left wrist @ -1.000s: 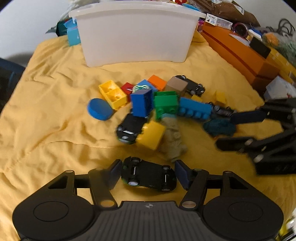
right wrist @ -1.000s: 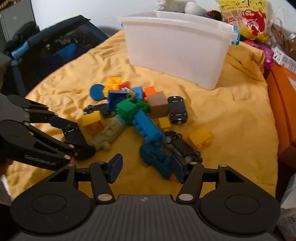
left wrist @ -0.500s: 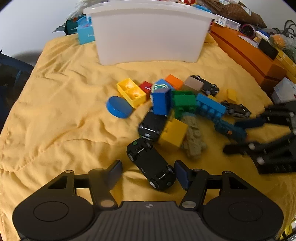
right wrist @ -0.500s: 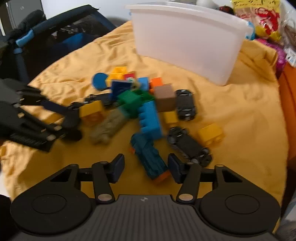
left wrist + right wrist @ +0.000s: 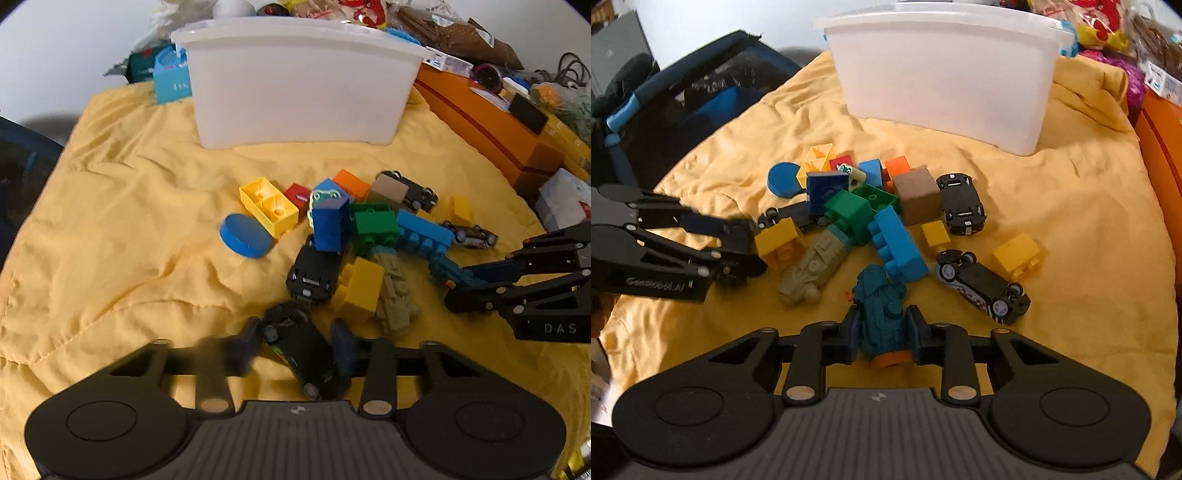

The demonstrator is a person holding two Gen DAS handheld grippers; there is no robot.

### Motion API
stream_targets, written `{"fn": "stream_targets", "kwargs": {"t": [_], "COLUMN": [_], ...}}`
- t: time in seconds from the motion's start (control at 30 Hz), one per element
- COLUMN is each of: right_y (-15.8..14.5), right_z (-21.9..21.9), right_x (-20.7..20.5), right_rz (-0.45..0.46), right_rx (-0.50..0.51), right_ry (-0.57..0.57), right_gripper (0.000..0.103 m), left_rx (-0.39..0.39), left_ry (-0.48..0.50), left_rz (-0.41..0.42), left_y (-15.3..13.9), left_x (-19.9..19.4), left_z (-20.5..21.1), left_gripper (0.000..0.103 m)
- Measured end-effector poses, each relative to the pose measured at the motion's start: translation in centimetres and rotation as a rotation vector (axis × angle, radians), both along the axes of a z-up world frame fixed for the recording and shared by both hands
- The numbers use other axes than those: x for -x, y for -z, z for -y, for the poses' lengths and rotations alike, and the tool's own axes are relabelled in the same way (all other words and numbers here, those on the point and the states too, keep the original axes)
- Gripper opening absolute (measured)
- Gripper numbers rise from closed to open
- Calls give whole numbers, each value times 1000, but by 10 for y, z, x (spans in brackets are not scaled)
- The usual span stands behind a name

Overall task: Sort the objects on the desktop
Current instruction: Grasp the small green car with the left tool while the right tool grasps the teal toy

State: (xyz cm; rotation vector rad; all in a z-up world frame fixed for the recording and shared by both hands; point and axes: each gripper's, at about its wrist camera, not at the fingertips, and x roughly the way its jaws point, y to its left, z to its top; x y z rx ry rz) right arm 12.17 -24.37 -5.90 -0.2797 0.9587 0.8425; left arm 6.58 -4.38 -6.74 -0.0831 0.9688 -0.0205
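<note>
Both hand-held grippers at the grasp stage of sorting. The left hand-held gripper (image 5: 297,341) has its fingers drawn in on either side of a black toy car (image 5: 301,349), which lies slantwise between them on the yellow cloth; the left finger is blurred, so firm contact cannot be confirmed. The right hand-held gripper (image 5: 881,334) has closed on a teal toy vehicle (image 5: 882,314) with an orange end, both pads (image 5: 851,334) pressed to its flanks.

To do this step well, each grip should likely be squared across the toy's narrow sides before lifting, then raised straight up so that neighbouring pieces ahead of the fingers, such as the yellow brick (image 5: 360,290) and olive toy vehicle (image 5: 812,271), are not dragged. The slanted car may twist out; a firmer centred hold seems advisable.

Both tools are held low and near level, pointing forward toward the white bin (image 5: 299,79), which stands well beyond the toy pile.
</note>
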Motion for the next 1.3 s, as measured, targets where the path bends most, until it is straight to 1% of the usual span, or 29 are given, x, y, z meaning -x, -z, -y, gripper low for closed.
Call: {"fn": "stream_targets", "kwargs": {"t": [0.03, 0.1, 0.13, 0.17, 0.2, 0.23, 0.3, 0.37, 0.43, 0.47, 0.5, 0.53, 0.57, 0.63, 0.73, 0.87, 0.9, 0.97, 1.0, 1.03, 1.13, 1.3], "right_y": [0, -2, -2, -2, -2, -1, 1, 2, 2, 1, 1, 1, 0, -1, -2, -5, -6, -6, -5, -5, -6, -8], "right_z": [2, 5, 7, 8, 8, 9, 8, 7, 7, 6, 5, 5, 4, 4, 5, 5, 5, 5, 4, 4, 3, 5], "right_x": [2, 6, 8, 9, 11, 13, 16, 17, 17, 17, 17, 17, 17, 18, 19, 20, 20, 20, 20, 21, 22, 24], "right_rz": [-1, -3, -5, -9, -8, -5, -2, -1, -4, -6, -7, -4, -4, -2, -4, 3, 2, 2, 1, 0, 4, 6], "right_rx": [-4, -17, -21, -20, -15, -6, 6, 10, 7, 4, 2, 1, -2, -7, -15, -33, -36, -34, -33, -32, -33, -38], "right_ry": [5, 17, 21, 25, 28, 27, 19, 21, 30, 33, 33, 33, 32, 34, 43, 50, 52, 55, 57, 56, 53, 57], "right_gripper": [29, 29, 29, 29, 29, 29, 29, 29, 29, 29, 29, 29, 29, 29, 29, 29, 29, 29, 29, 29, 29, 29], "left_rx": [0, -28, -41, -53, -61, -59, -39, -64, -74, -70, -64, -52, -43, -52, -53, -59, -59, -55, -71, -82, -66, -50], "left_ry": [0, 10, 13, 1, -18, -40, -55, -49, -46, -35, -25, -16, -9, -5, -8, -4, 1, 7, 2, 2, 21, 10], "left_rz": [0, 17, 11, 4, -13, -29, -34, -49, -53, -48, -43, -35, -31, -20, -13, 37, 37, 13, 16, 22, 26, 27], "left_y": [-1, -3, -2, 0, 2, 4, 3, 3, 2, 2, 1, 1, 0, -2, -4, -14, -15, -12, -9, -7, -4, -5], "left_x": [2, 8, 10, 11, 11, 12, 13, 13, 14, 16, 17, 19, 21, 25, 25, 24, 22, 18, 17, 16, 12, 17], "left_z": [-1, -2, -2, -4, -6, -7, -9, -6, -4, -3, -3, -4, -5, -5, -7, -8, -8, -9, -8, -9, -11, -13], "left_gripper": [43, 44, 44, 47, 55, 57, 60, 62, 62, 60, 50, 35, 33, 26, 19, 19, 20, 24, 24, 24, 21, 20]}}
